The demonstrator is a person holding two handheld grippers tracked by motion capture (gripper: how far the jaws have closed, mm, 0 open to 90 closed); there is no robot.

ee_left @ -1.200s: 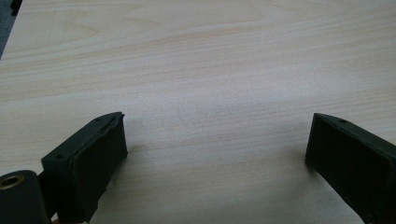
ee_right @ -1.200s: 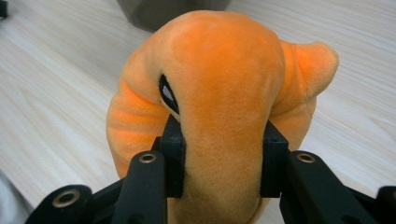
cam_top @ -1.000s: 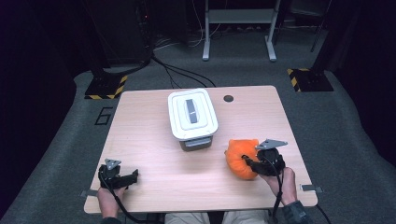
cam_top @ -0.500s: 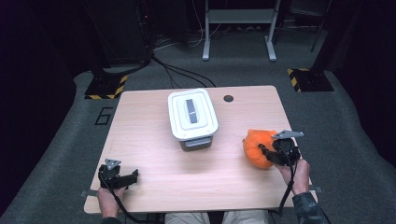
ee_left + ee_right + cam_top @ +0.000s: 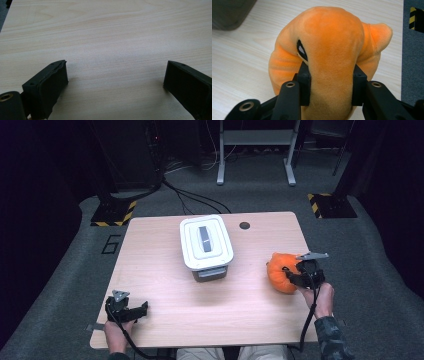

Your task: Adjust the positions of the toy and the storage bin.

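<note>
Right gripper (image 5: 329,82) clamped on orange plush toy (image 5: 280,271), jaws pressing its sides, near right edge of table (image 5: 165,250). Left gripper (image 5: 115,85) wide apart, holding nothing, at near-left corner. Lidded white bin (image 5: 206,242) mid-table, closed. Judgement: grasp made; placement, likely into bin, undone.

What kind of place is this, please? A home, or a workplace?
Probably a lab or test room, not a home: a bare wooden table on grey carpet, hazard-striped stand bases, loose floor cables, and dark surroundings.
</note>
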